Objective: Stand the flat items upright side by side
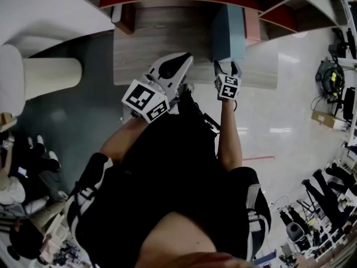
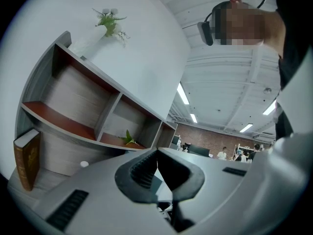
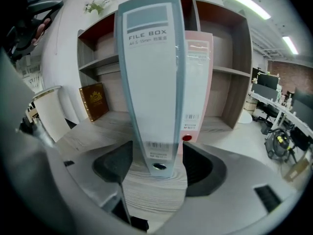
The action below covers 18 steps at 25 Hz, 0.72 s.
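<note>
Grey right gripper (image 3: 156, 163) slants down, fingers wide open around the upright blue file box (image 3: 149, 77); left gripper (image 2: 156, 155) level, fingers shut, empty.

Teal file box (image 1: 227, 32) is standing upright on the desk (image 1: 162, 32), pink file box (image 1: 252, 25) snug against its right side. Right gripper (image 1: 228, 67) sits just near of it, left gripper (image 1: 181, 65) off to the left.

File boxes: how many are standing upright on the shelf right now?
2. The blue-grey file box stands between the right gripper's open jaws; the pink file box stands just beside it, to its right in that gripper's view. Others may be hidden behind them.
</note>
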Tool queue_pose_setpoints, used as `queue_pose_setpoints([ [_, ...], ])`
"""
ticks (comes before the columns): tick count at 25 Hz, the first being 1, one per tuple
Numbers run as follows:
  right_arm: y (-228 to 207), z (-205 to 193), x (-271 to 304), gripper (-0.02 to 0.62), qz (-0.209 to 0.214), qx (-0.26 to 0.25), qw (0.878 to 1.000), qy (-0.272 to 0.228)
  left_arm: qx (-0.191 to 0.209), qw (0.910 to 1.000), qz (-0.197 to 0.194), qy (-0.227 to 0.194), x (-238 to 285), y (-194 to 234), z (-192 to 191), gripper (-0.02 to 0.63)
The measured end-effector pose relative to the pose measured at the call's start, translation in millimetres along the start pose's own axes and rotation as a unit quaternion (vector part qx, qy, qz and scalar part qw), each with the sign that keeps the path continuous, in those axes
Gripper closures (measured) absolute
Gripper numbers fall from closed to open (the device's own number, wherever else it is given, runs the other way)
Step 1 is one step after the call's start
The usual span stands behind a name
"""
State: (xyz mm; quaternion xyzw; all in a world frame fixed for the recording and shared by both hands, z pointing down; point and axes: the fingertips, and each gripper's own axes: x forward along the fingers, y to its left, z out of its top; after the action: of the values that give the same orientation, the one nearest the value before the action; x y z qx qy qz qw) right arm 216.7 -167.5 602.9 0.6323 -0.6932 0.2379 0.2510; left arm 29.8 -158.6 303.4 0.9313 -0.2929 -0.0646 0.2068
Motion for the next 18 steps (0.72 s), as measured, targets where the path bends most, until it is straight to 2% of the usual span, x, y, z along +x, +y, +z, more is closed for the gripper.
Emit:
queue_pose_setpoints([
  [3, 1.9, -6.9, -0.4, 0.276, -0.003, 0.009, 1.000, 0.014, 0.000, 1.0000, -0.002, 0.001, -1.9, -2.2, 0.7, 0.583],
  [7, -1.1, -5.3, 4.6, 0.324, -0.027, 0.028, 0.999, 0.019, 0.000, 1.0000, -0.003, 0.003, -4.2, -2.9, 0.6, 0.583],
  [18, 0.4, 13.3, 23.6, 0.325, -0.056, 0.090, 0.994, 0.020, 0.006, 0.9999, 0.015, -0.002, -17.2, 8.6, 9.5, 0.583],
])
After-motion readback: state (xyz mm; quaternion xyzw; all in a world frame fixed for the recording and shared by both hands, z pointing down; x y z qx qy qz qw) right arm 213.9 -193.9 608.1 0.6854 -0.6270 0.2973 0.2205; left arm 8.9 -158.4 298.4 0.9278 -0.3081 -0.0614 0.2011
